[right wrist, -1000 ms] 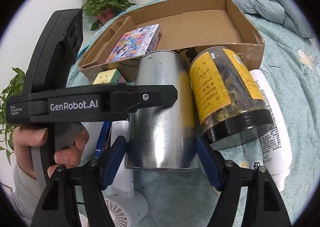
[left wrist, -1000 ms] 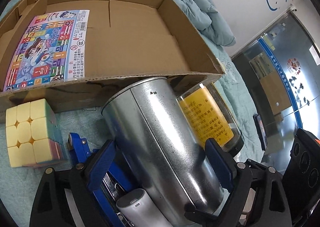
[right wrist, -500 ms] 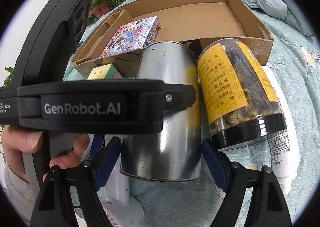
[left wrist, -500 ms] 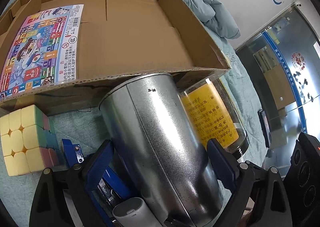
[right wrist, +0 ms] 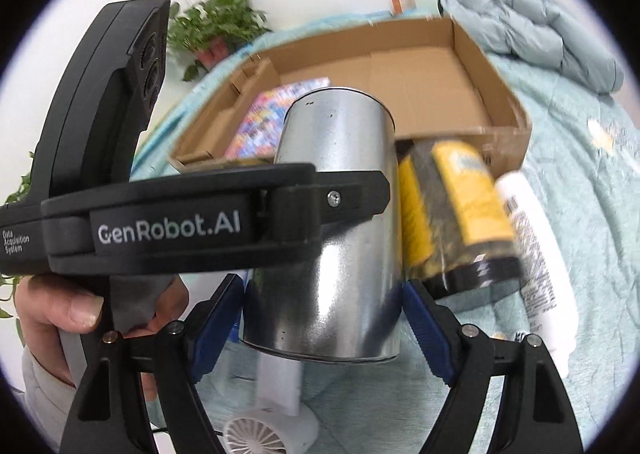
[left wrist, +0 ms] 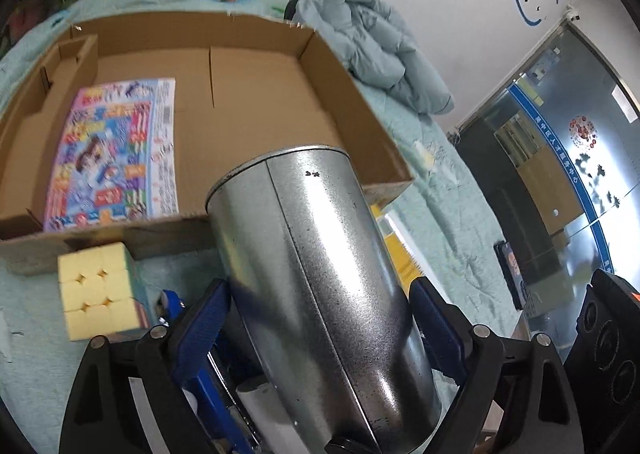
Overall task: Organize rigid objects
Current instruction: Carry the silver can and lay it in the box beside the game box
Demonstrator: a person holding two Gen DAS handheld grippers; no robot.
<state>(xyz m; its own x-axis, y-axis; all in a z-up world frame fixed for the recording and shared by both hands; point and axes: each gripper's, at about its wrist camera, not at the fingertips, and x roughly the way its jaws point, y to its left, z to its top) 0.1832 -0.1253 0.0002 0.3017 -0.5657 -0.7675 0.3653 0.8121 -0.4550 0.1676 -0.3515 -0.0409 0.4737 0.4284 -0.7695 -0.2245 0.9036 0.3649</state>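
Observation:
A large silver metal can (left wrist: 320, 274) is held between the blue pads of both grippers and is lifted off the teal cloth. My left gripper (left wrist: 316, 326) is shut on its lower part. My right gripper (right wrist: 320, 318) is shut on its base, and the can (right wrist: 332, 213) stands tilted there with the left gripper's black body (right wrist: 200, 221) across it. An open cardboard box (left wrist: 248, 93) lies behind, with a colourful flat game box (left wrist: 112, 149) inside on the left.
A pastel puzzle cube (left wrist: 96, 290) lies left of the can in front of the box. A jar with a yellow label (right wrist: 456, 213) and a white bottle (right wrist: 536, 266) lie to the right. A small white fan (right wrist: 260, 426) lies below. A grey jacket (left wrist: 372, 45) lies behind the box.
The can has been raised off the cloth and now stands higher against the box, with both grippers moving up with it. The jar and bottle stayed on the cloth.

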